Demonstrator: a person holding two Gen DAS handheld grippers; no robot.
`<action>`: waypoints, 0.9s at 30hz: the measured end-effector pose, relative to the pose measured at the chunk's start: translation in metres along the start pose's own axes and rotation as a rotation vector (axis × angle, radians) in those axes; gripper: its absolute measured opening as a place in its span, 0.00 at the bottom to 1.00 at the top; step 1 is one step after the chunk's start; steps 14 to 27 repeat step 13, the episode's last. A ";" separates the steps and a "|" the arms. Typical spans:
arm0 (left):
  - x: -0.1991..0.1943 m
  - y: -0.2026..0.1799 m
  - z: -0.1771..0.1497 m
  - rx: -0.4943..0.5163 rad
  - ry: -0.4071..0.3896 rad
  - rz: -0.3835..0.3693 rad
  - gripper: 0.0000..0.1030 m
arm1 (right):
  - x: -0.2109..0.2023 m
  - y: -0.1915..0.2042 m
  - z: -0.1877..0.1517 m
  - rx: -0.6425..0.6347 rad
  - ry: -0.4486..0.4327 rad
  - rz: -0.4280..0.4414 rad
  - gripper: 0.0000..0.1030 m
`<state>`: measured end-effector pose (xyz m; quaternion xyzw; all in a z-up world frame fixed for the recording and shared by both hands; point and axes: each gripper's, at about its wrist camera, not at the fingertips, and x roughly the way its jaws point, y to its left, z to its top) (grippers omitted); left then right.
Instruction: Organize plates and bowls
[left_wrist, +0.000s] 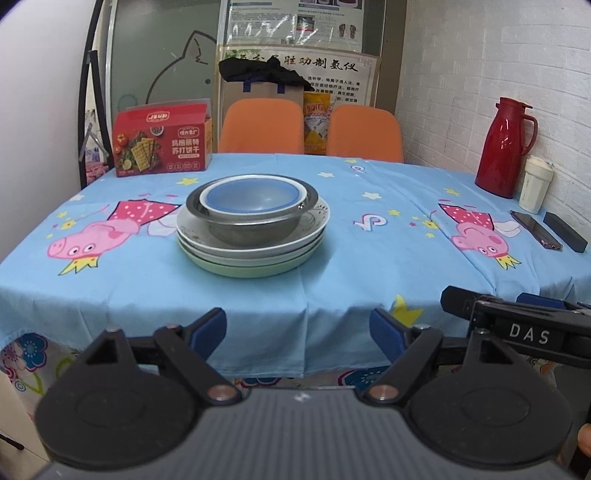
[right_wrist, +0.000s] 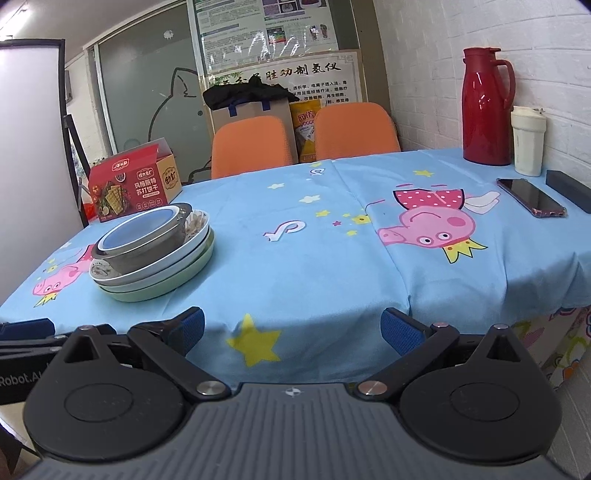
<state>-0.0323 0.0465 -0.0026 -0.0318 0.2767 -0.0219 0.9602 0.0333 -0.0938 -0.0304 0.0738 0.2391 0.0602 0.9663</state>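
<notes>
Table with light-blue cartoon-pig cloth (left_wrist: 369, 258): landmark for all entries.

1. Stack of crockery, on the cloth, left of the table's centre line. Bottom: pale green round plate (left_wrist: 251, 271). Above it: white round plates (left_wrist: 258, 253), the top one patterned. On these: grey metal bowl (left_wrist: 255, 230). Nested inside it: white-rimmed bowl with blue interior (left_wrist: 253, 197). Seen also from the right wrist view, at the table's near-left part.

2. Left gripper (left_wrist: 297, 332): black with blue pads, held off the table's near edge, jaws wide apart, holding nothing.

3. Right gripper (right_wrist: 293, 329): same make, off the near edge and right of the stack, jaws wide apart, holding nothing.

4. Red cardboard cracker box (left_wrist: 160, 142): far-left corner of the table.

5. Red plastic thermos jug (right_wrist: 485, 107): far-right side, against the white brick wall.

6. Cream lidded cup (right_wrist: 528, 140): just beside the jug.

7. Dark smartphone (right_wrist: 530, 197) and black oblong case (right_wrist: 570, 190): right edge, near the cup.

8. Two orange chair backs (left_wrist: 310, 127): behind the table's far edge.
</notes>
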 end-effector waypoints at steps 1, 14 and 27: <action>0.000 0.000 -0.001 -0.003 -0.001 -0.004 0.80 | 0.000 0.000 -0.001 0.001 0.002 0.001 1.00; -0.005 0.004 -0.001 -0.028 -0.045 0.022 0.80 | -0.003 0.000 -0.004 0.012 -0.006 0.002 1.00; -0.005 0.004 -0.001 -0.028 -0.045 0.022 0.80 | -0.003 0.000 -0.004 0.012 -0.006 0.002 1.00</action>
